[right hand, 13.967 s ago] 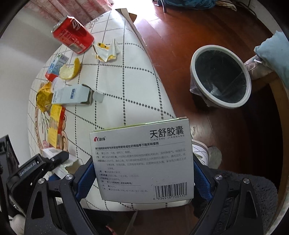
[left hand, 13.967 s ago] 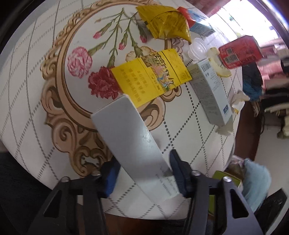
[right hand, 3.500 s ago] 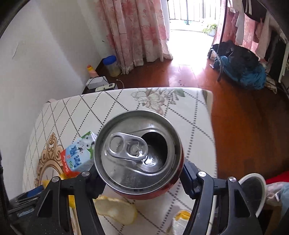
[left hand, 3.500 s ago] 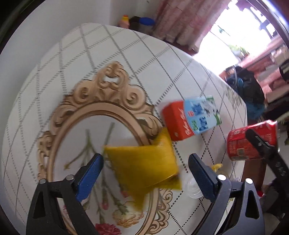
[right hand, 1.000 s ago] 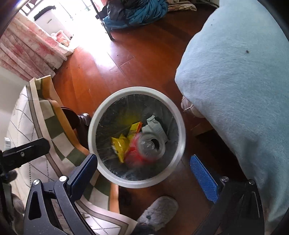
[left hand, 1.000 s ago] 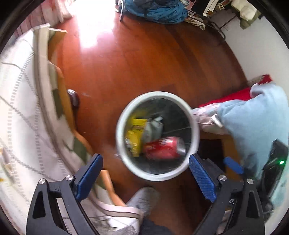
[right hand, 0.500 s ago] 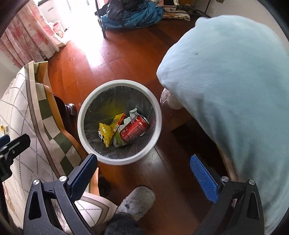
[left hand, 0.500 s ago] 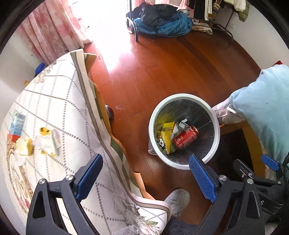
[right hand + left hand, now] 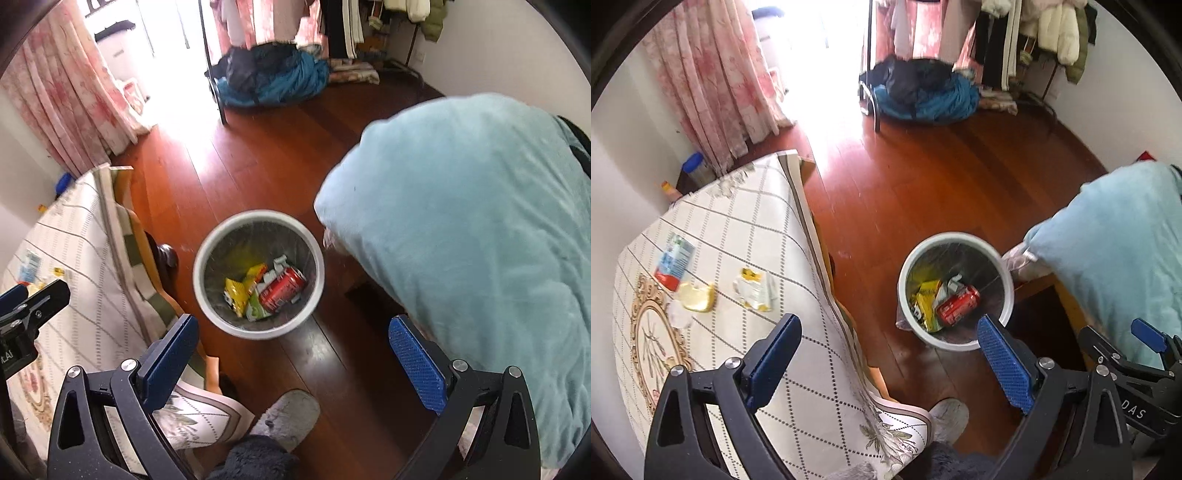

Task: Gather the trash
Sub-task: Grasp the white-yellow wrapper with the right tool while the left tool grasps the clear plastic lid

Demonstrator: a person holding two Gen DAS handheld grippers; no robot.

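Table (image 9: 746, 236): it stands left of the waste bin (image 9: 955, 240) and carries the trash not yet collected; it is the largest thing that could snag a gripper swinging back low past its hanging cloth edge.
Waste bin: on the wood floor between table and light-blue blanket (image 9: 480, 229); inside lie a red soda can (image 9: 282, 283), a yellow snack bag (image 9: 236, 290) and a white-green wrapper.
Left gripper (image 9: 890, 354): wide apart, holding nothing.
Right gripper (image 9: 291, 347): also spread and empty, above the bin's near side.
Remaining trash: milk carton (image 9: 674, 258), pale peel (image 9: 696, 297) and torn sachet (image 9: 753, 293), all left of the bin on the table.
Risk: the flat sachet and clear lid beside the peel may slip from the pads, being thin.
Views: only the left wrist view shows the table items clearly; the right wrist view shows the bin contents more plainly.
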